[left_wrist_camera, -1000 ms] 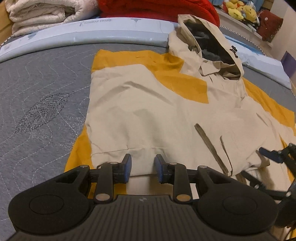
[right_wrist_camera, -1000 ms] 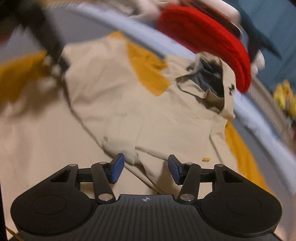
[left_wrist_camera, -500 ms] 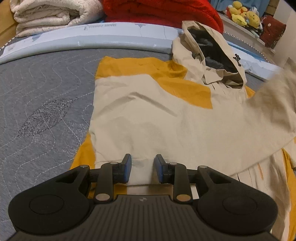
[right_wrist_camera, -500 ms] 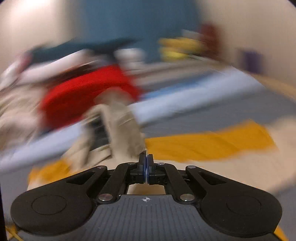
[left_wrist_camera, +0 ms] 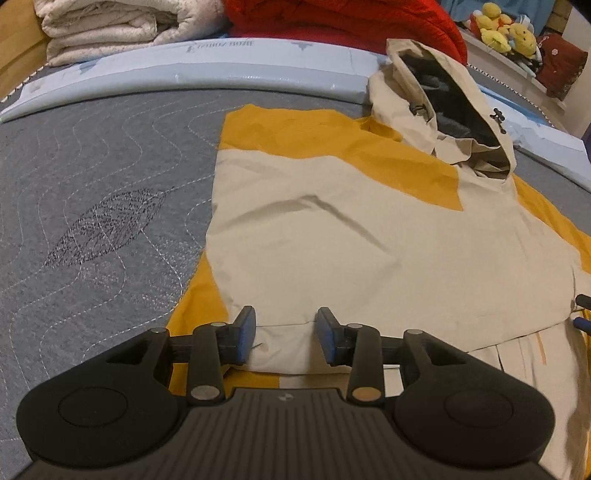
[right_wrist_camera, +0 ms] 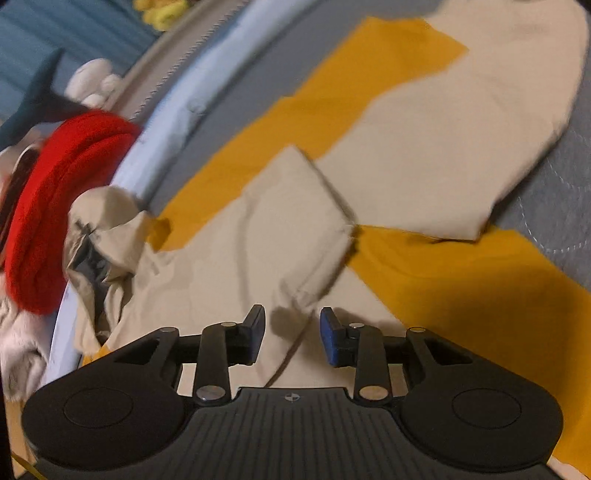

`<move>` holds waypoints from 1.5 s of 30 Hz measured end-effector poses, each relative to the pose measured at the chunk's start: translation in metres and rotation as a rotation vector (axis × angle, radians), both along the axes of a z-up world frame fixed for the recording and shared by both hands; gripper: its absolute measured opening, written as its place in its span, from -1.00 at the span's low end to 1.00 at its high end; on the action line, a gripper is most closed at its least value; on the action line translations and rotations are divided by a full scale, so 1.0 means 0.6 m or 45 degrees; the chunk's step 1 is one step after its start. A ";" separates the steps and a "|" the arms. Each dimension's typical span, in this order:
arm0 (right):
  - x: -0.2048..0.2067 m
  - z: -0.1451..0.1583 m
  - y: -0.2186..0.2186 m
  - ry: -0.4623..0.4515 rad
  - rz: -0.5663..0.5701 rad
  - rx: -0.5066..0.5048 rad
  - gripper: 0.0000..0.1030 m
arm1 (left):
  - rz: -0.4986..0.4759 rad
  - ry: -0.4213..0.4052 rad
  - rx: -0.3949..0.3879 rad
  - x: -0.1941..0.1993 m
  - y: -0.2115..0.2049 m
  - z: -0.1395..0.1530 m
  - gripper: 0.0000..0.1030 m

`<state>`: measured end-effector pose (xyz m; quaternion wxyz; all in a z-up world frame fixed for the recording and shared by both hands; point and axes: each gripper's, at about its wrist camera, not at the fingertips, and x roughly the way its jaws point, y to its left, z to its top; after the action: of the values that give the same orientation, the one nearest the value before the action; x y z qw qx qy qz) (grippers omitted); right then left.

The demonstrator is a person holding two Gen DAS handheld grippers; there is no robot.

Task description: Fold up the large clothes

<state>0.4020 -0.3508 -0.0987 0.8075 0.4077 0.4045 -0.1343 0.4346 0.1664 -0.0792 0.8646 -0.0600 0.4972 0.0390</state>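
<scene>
A beige and mustard hooded jacket (left_wrist_camera: 351,229) lies spread on the grey quilted mattress (left_wrist_camera: 92,192), its hood (left_wrist_camera: 443,110) at the far end. My left gripper (left_wrist_camera: 285,332) hovers at the jacket's near hem. Its jaws are opening, with flat fabric under the gap and the pads clear of it. In the right wrist view a beige sleeve (right_wrist_camera: 295,229) lies folded across the jacket's body, its cuff just ahead of my right gripper (right_wrist_camera: 291,332). Those jaws are opening too, and nothing is pinched between them. The right gripper's blue tips (left_wrist_camera: 583,312) show at the left view's right edge.
A pale blue padded border (left_wrist_camera: 184,74) runs along the mattress's far side. Behind it are a folded white blanket (left_wrist_camera: 110,29) and a red blanket (left_wrist_camera: 332,22). Plush toys (left_wrist_camera: 506,29) sit on a ledge at the far right. Bare mattress lies left of the jacket.
The right gripper was shut half a second ago while swinging the sleeve across; now its jaws are apart and the sleeve lies over the jacket's front. The left gripper's jaws have widened.
</scene>
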 end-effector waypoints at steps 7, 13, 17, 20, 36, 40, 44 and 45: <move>-0.015 0.073 0.004 -0.283 -0.021 -0.239 -1.00 | -0.008 0.048 0.009 0.003 0.006 -0.027 -0.19; 0.004 0.077 0.006 -0.220 0.034 -0.271 -0.75 | 0.007 0.009 -0.020 -0.001 0.010 0.000 -0.16; 0.012 0.027 -0.005 -0.033 0.070 -0.096 -0.06 | 0.047 0.005 0.008 -0.002 0.017 0.002 -0.15; 0.009 0.005 -0.013 0.020 0.039 -0.030 -0.12 | 0.058 0.034 0.016 0.001 0.020 -0.009 -0.15; 0.009 0.088 0.043 -0.111 -0.061 -0.573 -0.82 | 0.031 0.023 0.043 -0.003 0.024 -0.006 -0.14; 0.038 0.070 0.048 -0.199 0.200 -0.374 -0.58 | 0.030 0.098 0.061 0.000 0.021 -0.034 -0.14; 0.061 -0.001 0.051 0.028 0.342 -0.250 -0.40 | 0.018 0.045 0.070 -0.002 0.010 -0.012 -0.10; 0.059 -0.003 0.052 0.022 0.329 -0.246 -0.40 | 0.007 0.031 0.053 -0.002 0.007 -0.009 -0.08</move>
<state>0.4373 -0.3197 -0.1007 0.8499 0.2716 0.4458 -0.0711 0.4332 0.1705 -0.0847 0.8595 -0.0430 0.5066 0.0523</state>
